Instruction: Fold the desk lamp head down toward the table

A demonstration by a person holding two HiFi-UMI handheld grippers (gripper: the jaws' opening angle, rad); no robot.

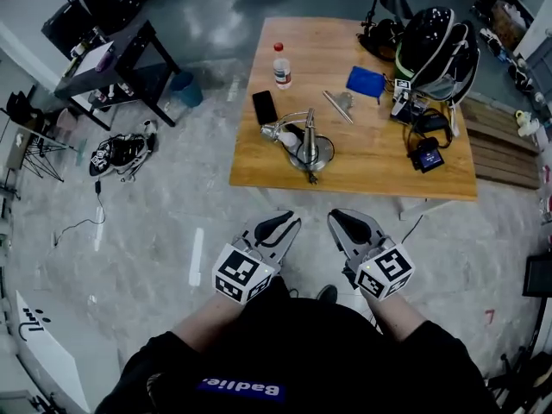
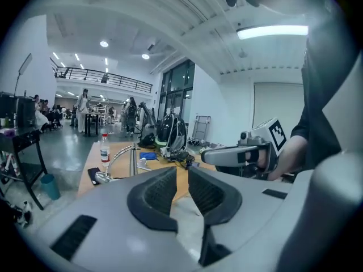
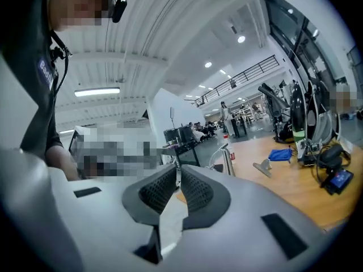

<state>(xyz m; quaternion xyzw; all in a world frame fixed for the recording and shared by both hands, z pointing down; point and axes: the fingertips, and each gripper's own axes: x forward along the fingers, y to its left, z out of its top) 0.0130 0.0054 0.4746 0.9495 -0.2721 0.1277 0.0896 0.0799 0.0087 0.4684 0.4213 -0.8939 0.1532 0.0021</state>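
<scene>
The silver desk lamp (image 1: 308,145) stands on the wooden table (image 1: 362,175) near its front edge. Its arm is bent over and its head (image 1: 272,132) hangs low beside the round base. In the left gripper view the lamp (image 2: 121,158) is far off on the table, and the right gripper view shows its post (image 3: 228,160). Both grippers hover over the floor, short of the table's near edge and apart from the lamp. My left gripper (image 1: 280,227) (image 2: 181,171) is open and empty. The right gripper (image 1: 345,222) (image 3: 177,171) has only a narrow gap, with nothing in it.
On the table are a water bottle (image 1: 281,65), a black phone (image 1: 264,107), a blue cloth (image 1: 366,80), a metal tool (image 1: 339,103), a helmet-like black pack (image 1: 435,41) and a small screen device (image 1: 429,155). A black cart (image 1: 112,50) and a blue bucket (image 1: 185,89) stand left.
</scene>
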